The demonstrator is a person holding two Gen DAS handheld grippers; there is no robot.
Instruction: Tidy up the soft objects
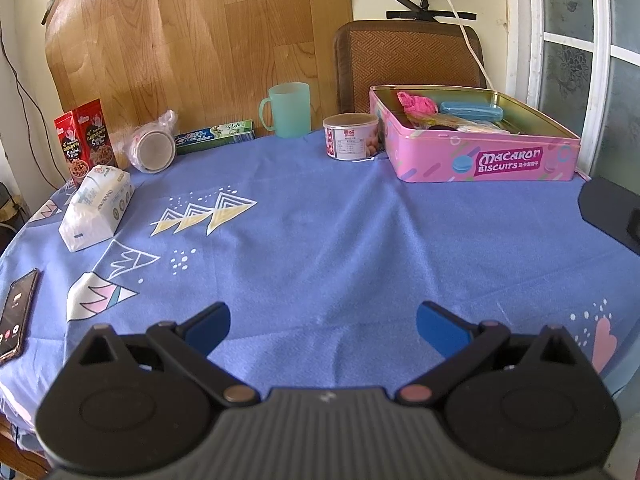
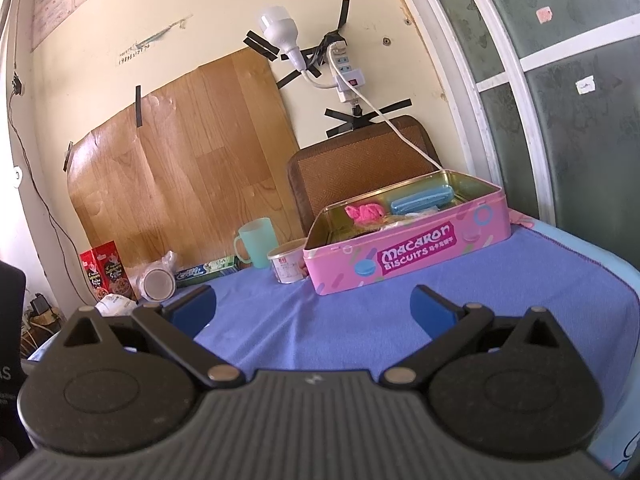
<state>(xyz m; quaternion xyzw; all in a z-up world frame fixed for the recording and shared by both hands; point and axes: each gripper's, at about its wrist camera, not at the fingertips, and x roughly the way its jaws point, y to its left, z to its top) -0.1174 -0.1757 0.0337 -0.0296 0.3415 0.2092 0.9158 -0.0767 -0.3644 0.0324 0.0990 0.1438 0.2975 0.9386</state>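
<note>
The bench [image 1: 320, 232] is covered by a blue cloth printed with triangles. At its two o'clock corner in the left wrist view stands the pink biscuit tin [image 1: 488, 160], lid off, lettered "Macaron Biscuits". Inside it lie a pink soft cloth [image 1: 416, 103] toward the tin's ten o'clock side and a blue case [image 1: 472, 111] just beside it at twelve o'clock, with some pale items in front that are too small to tell. The left tongs [image 1: 323, 326] hover at six o'clock over bare cloth, jaws spread wide, nothing between them. The right tongs [image 2: 313, 308] are likewise released and empty, facing the tin from the near edge. A white tissue pack [image 1: 98, 206] lies at nine o'clock. A mint mug [image 1: 289, 109] stands at twelve o'clock at the far edge, a small can [image 1: 350, 137] just to its right and near the tin's left wall. A toothpaste box [image 1: 216, 136] lies at eleven o'clock, a phone [image 1: 16, 312] at eight o'clock.
</note>
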